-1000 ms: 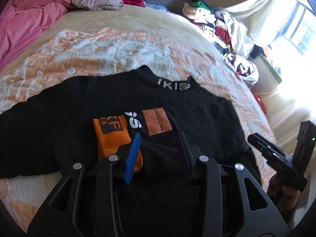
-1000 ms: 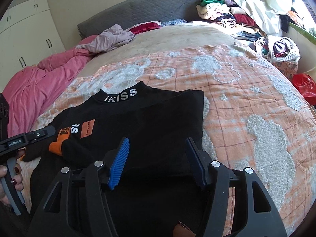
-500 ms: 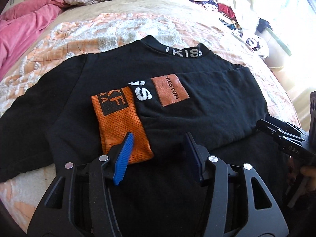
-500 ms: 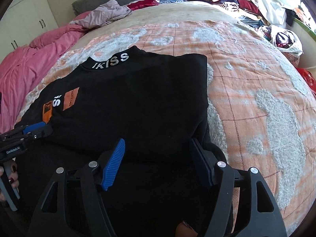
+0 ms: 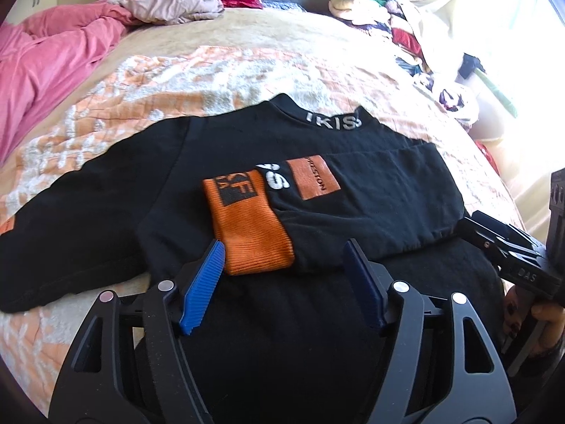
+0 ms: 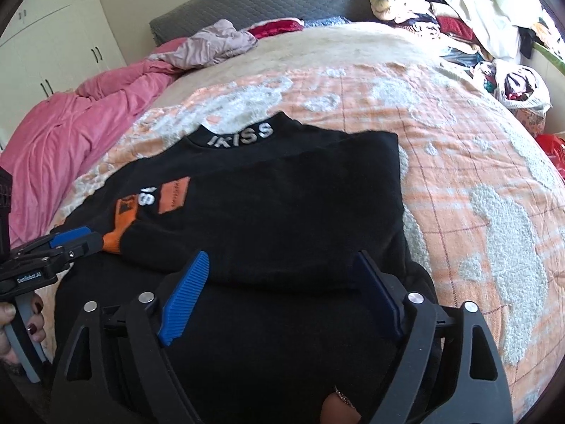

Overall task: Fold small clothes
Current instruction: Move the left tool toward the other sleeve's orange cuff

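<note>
Garment: the black top (image 5: 317, 212) lies centre frame on the bed (image 5: 247, 70), one sleeve with its orange cuff (image 5: 250, 233) folded across the chest.
Left gripper (image 5: 282, 282): jaws apart, empty, just below the cuff.
Right gripper (image 6: 279, 296): jaws apart, empty, over the lower body.
Other sleeve (image 5: 70, 233): spread toward frame left, likely next; pinch near its end and carry it across flat.
</note>
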`<state>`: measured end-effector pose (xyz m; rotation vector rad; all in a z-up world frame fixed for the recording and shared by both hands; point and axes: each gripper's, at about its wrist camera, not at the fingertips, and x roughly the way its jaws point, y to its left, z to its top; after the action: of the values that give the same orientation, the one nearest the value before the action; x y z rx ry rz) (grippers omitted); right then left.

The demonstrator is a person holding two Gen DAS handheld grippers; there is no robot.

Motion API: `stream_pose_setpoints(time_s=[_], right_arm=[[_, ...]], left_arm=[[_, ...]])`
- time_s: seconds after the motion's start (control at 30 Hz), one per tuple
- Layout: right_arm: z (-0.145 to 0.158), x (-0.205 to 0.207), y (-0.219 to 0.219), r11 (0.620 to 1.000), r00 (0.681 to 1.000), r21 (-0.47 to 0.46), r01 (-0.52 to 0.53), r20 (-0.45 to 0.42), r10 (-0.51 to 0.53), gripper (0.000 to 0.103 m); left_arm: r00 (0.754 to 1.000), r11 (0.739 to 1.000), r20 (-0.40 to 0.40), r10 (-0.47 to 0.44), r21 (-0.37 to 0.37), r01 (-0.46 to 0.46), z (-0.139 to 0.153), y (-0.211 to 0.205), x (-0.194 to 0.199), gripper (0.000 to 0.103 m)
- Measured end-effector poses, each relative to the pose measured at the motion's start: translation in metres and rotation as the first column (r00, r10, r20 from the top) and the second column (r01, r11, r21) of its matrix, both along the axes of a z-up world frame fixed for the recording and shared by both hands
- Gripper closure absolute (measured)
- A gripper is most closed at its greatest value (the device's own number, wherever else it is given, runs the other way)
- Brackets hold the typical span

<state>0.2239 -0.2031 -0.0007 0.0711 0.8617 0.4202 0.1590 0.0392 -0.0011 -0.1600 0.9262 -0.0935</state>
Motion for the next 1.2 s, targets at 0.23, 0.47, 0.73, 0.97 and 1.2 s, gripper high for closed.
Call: stream_pose_setpoints(time_s=[0.23, 0.47, 0.73, 0.97, 1.2], right_arm=[[0.02, -0.016, 0.016, 0.999, 0.997, 0.023, -0.04, 0.073, 0.039, 0.01], [0.033, -0.034, 0.039, 0.996, 0.99, 0.003, -0.088, 0.111, 0.087, 0.01], [0.042, -0.052, 0.081, 0.986, 0.977, -0.037, -0.162, 0.135, 0.166, 0.01], [0.046, -0.063, 0.117, 0.973, 0.965, -0.052, -0.224, 0.13, 0.229, 0.01], [0.049, -0.075, 0.16, 0.953, 0.945, -0.077, -0.293, 0.127, 0.301, 0.01]], left_arm=[[0.997, 0.998, 0.036, 0.068, 0.006, -0.069, 0.01, 0.026, -0.019, 0.02], [0.987, 0.989, 0.065, 0.146, -0.001, -0.146, 0.017, 0.057, -0.038, 0.017], [0.973, 0.975, 0.066, 0.221, -0.016, -0.22, 0.018, 0.088, -0.058, 0.016], [0.952, 0.955, 0.072, 0.298, -0.027, -0.297, 0.019, 0.121, -0.078, 0.016], [0.929, 0.931, 0.058, 0.365, -0.035, -0.364, 0.011, 0.152, -0.098, 0.016]])
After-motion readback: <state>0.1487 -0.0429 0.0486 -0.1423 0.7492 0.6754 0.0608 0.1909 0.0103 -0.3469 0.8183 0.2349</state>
